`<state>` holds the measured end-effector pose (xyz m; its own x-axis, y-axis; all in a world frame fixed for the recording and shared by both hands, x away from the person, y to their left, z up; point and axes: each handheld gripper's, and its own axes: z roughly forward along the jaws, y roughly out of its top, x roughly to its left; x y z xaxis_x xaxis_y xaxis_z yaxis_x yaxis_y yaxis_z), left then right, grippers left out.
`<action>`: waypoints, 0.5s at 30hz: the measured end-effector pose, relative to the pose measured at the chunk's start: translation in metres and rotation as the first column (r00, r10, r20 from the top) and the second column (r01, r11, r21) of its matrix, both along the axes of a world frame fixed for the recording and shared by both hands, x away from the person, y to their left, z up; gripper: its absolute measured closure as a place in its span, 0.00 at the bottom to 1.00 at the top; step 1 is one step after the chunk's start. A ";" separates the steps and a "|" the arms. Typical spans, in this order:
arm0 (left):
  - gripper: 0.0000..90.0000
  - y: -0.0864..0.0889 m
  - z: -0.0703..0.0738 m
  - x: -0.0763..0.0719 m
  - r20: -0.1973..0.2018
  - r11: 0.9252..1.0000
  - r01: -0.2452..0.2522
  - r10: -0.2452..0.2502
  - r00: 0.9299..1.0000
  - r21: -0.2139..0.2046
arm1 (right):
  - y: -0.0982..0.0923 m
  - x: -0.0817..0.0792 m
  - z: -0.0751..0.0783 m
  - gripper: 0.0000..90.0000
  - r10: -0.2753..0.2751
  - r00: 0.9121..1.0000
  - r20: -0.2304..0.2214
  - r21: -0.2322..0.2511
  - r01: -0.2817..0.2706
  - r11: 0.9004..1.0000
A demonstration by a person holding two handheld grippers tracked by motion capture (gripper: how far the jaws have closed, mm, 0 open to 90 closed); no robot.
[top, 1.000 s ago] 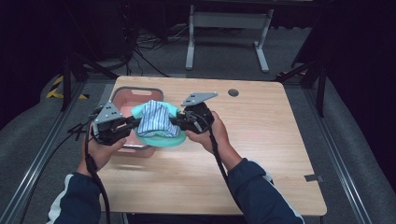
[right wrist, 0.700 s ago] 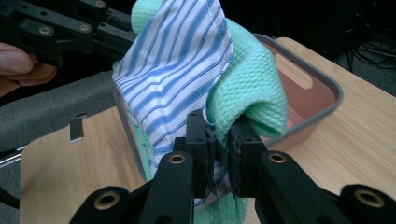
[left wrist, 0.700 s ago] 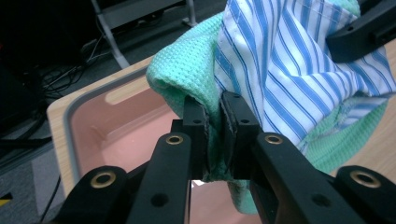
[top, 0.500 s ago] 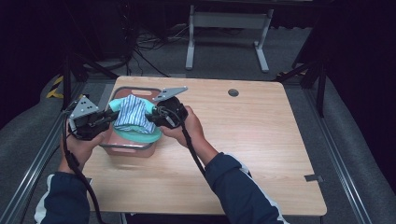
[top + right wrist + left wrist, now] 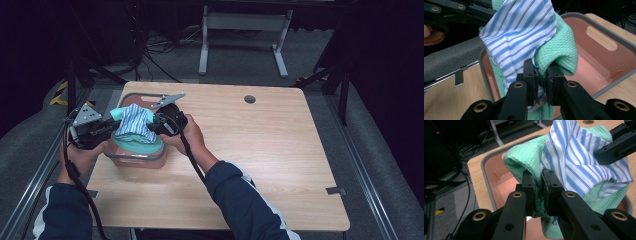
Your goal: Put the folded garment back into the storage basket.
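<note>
Over the pink bin (image 5: 131, 156) at the frame's left, my left tool (image 5: 538, 185) and right tool (image 5: 541, 75) each pinch the cloth bundle (image 5: 133, 125), green towel and striped shirt gathered together, held clear for lowering inside.

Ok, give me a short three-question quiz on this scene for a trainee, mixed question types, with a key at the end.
1. True or false: the left gripper and the right gripper both pinch the cloth bundle.
2. Multiple choice: the striped cloth is
A. red and white
B. blue and white
C. plain black
3. Short answer: what does the bundle hang over?

Key
1. True: each gripper is shut on the green waffle-weave towel, with the striped cloth draped over it.
2. B.
3. The pink bin with a grey rim, at the left of the wooden table.
</note>
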<state>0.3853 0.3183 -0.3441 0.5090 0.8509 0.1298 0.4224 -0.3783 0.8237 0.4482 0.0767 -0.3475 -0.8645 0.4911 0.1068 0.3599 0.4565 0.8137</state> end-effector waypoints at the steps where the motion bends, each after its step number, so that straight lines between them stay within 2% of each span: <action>1: 0.90 -0.001 -0.004 0.002 -0.009 1.000 0.003 -0.003 1.000 0.012 | 0.004 0.003 -0.007 0.89 0.000 1.000 -0.013 -0.010 0.000 1.000; 6: 0.90 0.000 -0.013 0.008 -0.041 1.000 -0.003 0.004 0.999 0.029 | 0.008 0.007 -0.017 0.89 -0.002 1.000 -0.031 -0.023 0.001 1.000; 7: 0.90 0.000 -0.017 0.010 -0.059 0.999 -0.007 0.011 0.998 0.054 | 0.010 0.010 -0.023 0.89 -0.006 0.999 -0.044 -0.036 0.005 0.999; 8: 0.90 0.000 -0.017 0.010 -0.059 0.999 -0.007 0.011 0.998 0.054 | 0.010 0.010 -0.023 0.89 -0.006 0.999 -0.044 -0.036 0.005 0.999; 11: 0.90 -0.005 -0.024 0.016 -0.090 0.994 -0.013 0.023 0.996 0.113 | 0.013 0.014 -0.030 0.89 -0.013 0.998 -0.061 -0.057 0.010 0.998; 15: 0.90 -0.006 -0.027 0.020 -0.105 0.990 -0.014 0.029 0.994 0.140 | 0.015 0.017 -0.036 0.89 -0.018 0.997 -0.081 -0.070 0.013 0.997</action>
